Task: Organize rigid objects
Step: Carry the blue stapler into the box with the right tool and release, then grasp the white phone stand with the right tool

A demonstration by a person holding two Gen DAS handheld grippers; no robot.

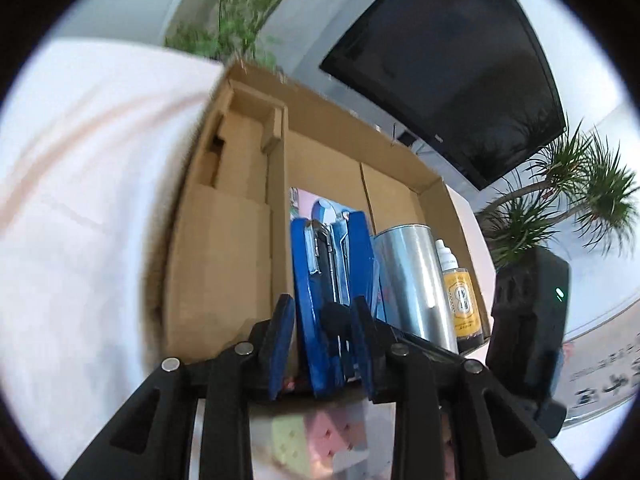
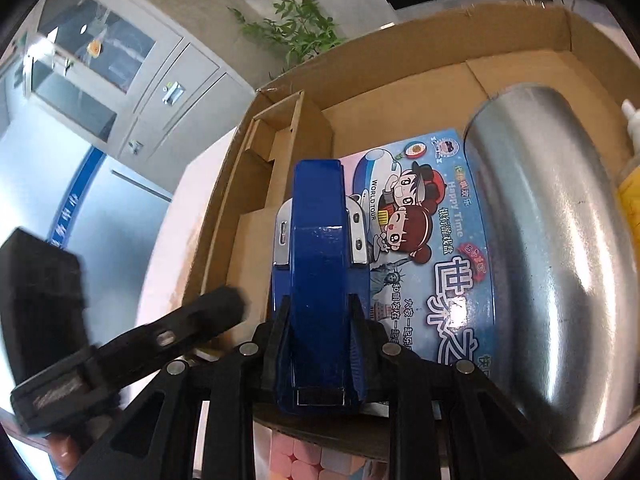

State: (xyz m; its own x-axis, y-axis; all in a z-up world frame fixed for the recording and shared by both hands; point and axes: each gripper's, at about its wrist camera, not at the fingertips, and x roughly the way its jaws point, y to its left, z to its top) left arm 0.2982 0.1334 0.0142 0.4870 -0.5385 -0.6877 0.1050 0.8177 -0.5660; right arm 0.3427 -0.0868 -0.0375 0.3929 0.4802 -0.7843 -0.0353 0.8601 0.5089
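Placing step, stapler going into box.

Nearest: pastel cube (image 2: pixel 304 460) on the desk, under both tools. Right tool (image 2: pixel 318 320) clenched on the blue stapler (image 2: pixel 318 240) across its sides. Left tool (image 1: pixel 322 336) brackets it from the flank; pad contact cannot be told.

Stapler sits inside the cardboard box (image 2: pixel 440 36), over the game box (image 2: pixel 432 240), beside the steel canister (image 2: pixel 540 240).

Next, as I judge it: lower the stapler, let go, and clear the canister.

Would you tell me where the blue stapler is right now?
The blue stapler sits between the right tongs, over the cardboard box, just left of the metal can.
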